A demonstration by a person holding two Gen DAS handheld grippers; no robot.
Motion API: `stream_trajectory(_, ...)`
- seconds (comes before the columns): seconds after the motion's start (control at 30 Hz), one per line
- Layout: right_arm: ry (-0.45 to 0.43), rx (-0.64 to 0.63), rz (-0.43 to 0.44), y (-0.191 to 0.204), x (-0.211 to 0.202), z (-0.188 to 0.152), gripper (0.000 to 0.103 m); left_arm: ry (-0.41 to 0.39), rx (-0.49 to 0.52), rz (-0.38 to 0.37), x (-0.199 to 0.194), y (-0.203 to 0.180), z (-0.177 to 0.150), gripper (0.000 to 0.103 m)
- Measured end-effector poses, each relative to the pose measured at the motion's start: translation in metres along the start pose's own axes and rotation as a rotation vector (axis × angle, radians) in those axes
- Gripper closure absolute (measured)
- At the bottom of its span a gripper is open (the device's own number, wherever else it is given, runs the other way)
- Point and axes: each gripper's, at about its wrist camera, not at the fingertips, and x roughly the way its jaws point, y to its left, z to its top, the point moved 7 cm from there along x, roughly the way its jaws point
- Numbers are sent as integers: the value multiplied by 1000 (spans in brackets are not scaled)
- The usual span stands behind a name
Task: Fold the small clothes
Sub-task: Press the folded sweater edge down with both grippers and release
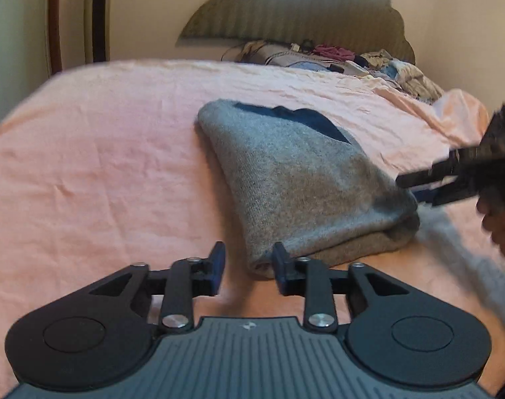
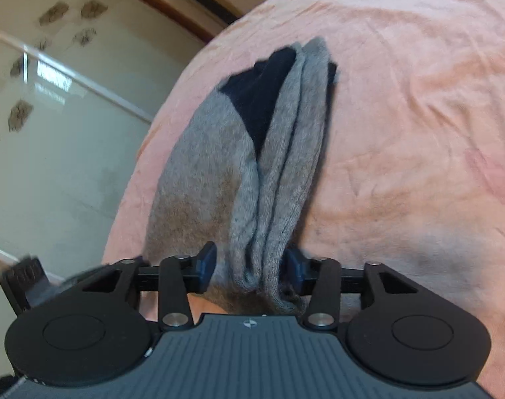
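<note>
Socks (image 1: 295, 179), gray with dark toes, are lying folded in a neat stack on the pink bed sheet (image 1: 96, 153), so this fold is looking done, and the pile of other clothes (image 1: 345, 60) far ahead is waiting. The left claw (image 1: 249, 267) is sitting half spread and empty, just beside the near end. The right claw (image 2: 249, 267) is sitting half spread around the stack's end, not squeezing it.
</note>
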Motion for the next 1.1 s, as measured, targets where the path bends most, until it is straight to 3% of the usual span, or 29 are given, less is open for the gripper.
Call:
stream_trajectory(0.03,-26,4,18,3,-9,3,48,-31,64,39,-4,-5,-2,38)
stream_trajectory(0.13,-14,-40,21,17,-12,7,48,-27,176,104,7,-17,-6,38)
stream_trajectory(0.27,85,-139,-108,22,18,1,50,-22,206,100,29,-28,-7,38)
stream_trajectory(0.33,121,-156,-142,20,29,-6,69,1,203,105,41,-28,-10,59)
stream_trajectory(0.37,127,-173,-150,20,32,-9,77,6,180,92,43,-27,-10,65)
stream_trajectory(0.4,118,-187,-157,21,32,-10,82,7,147,67,42,-26,-9,79)
stream_trajectory(0.43,107,-195,-152,23,29,-10,86,11,132,54,42,-26,-8,84)
stream_trajectory(0.6,20,-212,-133,28,-9,-2,91,18,143,58,41,-26,-11,87)
stream_trajectory(0.7,94,-176,-212,-4,4,-15,92,15,126,52,43,-25,-12,87)
stream_trajectory(0.77,74,-139,-178,-8,8,-16,87,11,122,54,43,-24,-12,87)
stream_trajectory(0.87,31,-135,-129,7,-3,1,70,11,118,49,42,-24,-12,87)
stream_trajectory(0.93,-29,-161,-120,19,-9,19,45,8,122,47,42,-24,-12,87)
stream_trajectory(1.1,-84,-145,-114,22,4,77,42,-12,96,40,43,-22,-13,87)
